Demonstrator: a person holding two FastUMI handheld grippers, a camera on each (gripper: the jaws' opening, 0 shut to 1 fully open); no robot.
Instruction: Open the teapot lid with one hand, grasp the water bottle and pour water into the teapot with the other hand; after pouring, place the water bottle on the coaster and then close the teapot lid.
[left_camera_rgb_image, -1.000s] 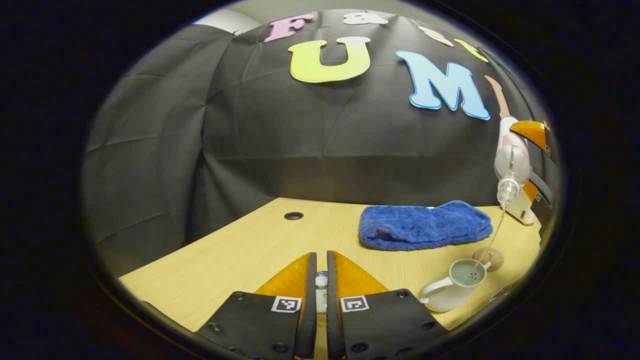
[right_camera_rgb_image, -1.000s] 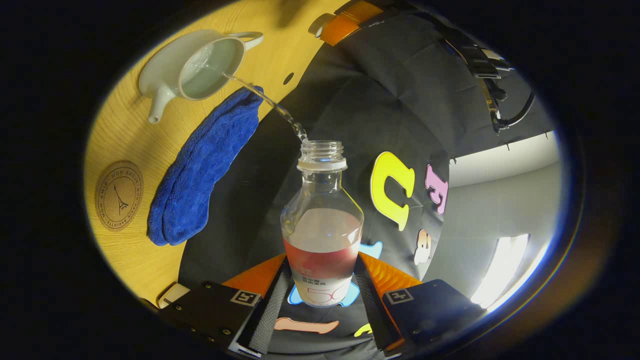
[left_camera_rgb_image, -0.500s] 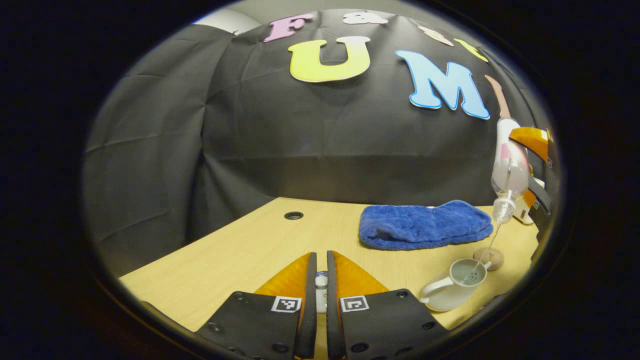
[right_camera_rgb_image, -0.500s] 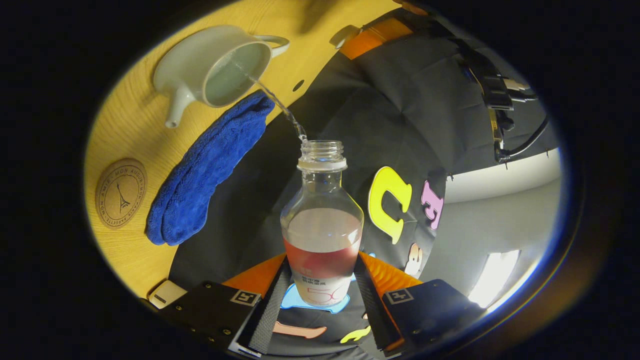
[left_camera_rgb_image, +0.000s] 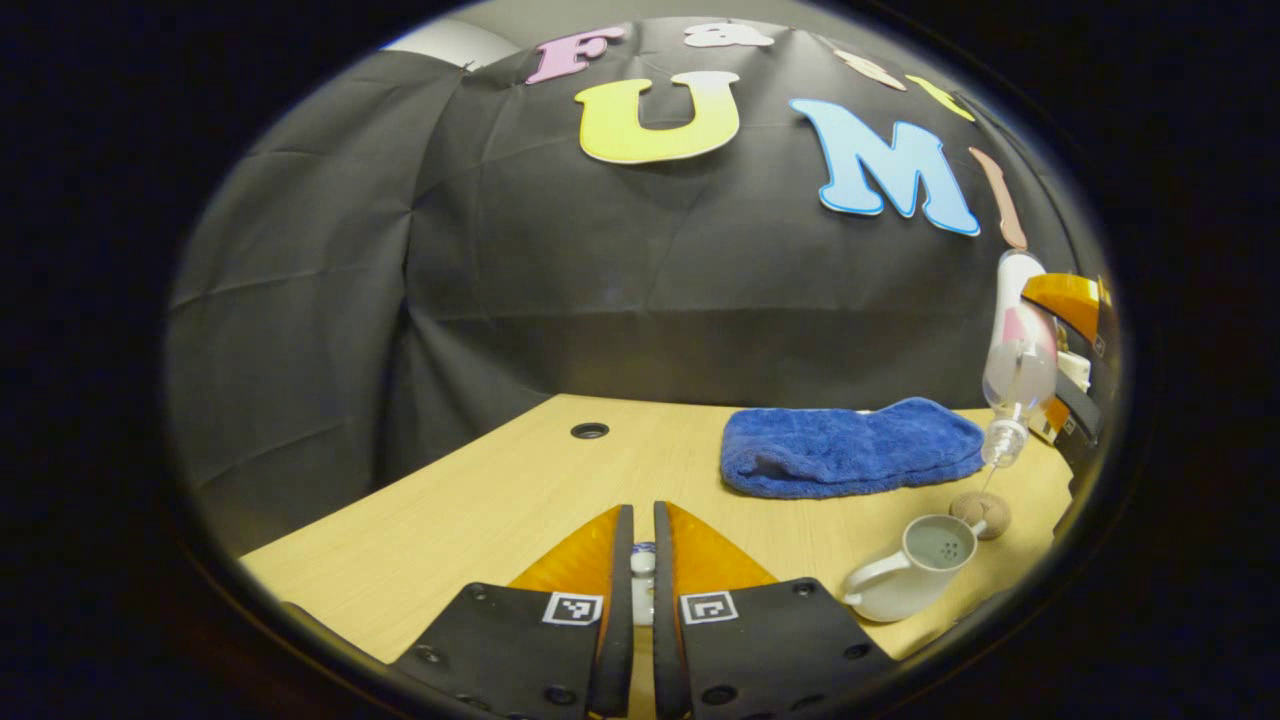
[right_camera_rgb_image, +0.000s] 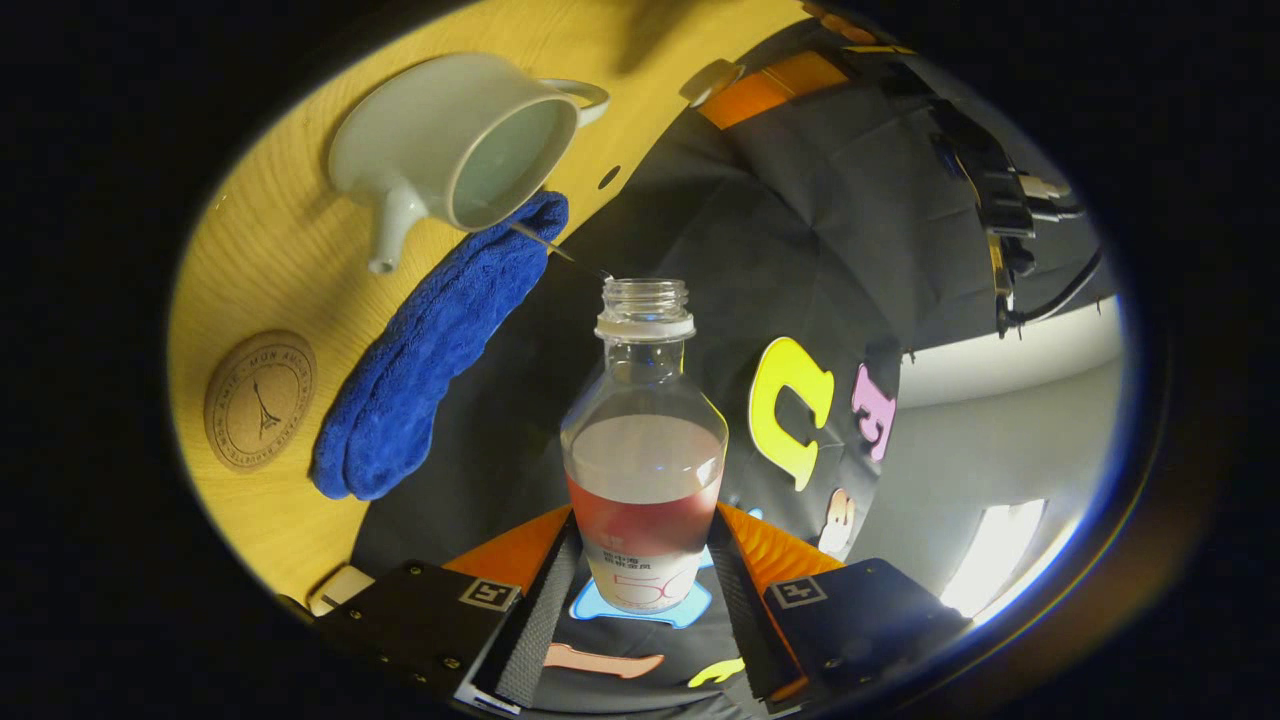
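Water from the water bottle (right_camera_rgb_image: 643, 440) has thinned to a trickle into the teapot (right_camera_rgb_image: 455, 140), so pouring is ending; the right gripper (right_camera_rgb_image: 645, 560) clamps the bottle, the left gripper (left_camera_rgb_image: 640, 575) pinches the lid (left_camera_rgb_image: 642, 563) near the table's front, coaster (right_camera_rgb_image: 260, 400) next

1. The round cork coaster (right_camera_rgb_image: 260, 401) on the worktop (right_camera_rgb_image: 270, 270) carries a ring of printed capital letters around a small drawing of a lattice tower; part of the ring seems to read "MON AMOUR", the rest is too small to make out.
2. The water bottle (right_camera_rgb_image: 644, 470) carries a label with a large pale "50" and a line of fine print above it, too small to read.
3. Each finger mount of the right tongs (right_camera_rgb_image: 640, 590) carries a small square black-and-white coded marker.
4. The left tongs (left_camera_rgb_image: 642, 590) carry the same kind of markers.
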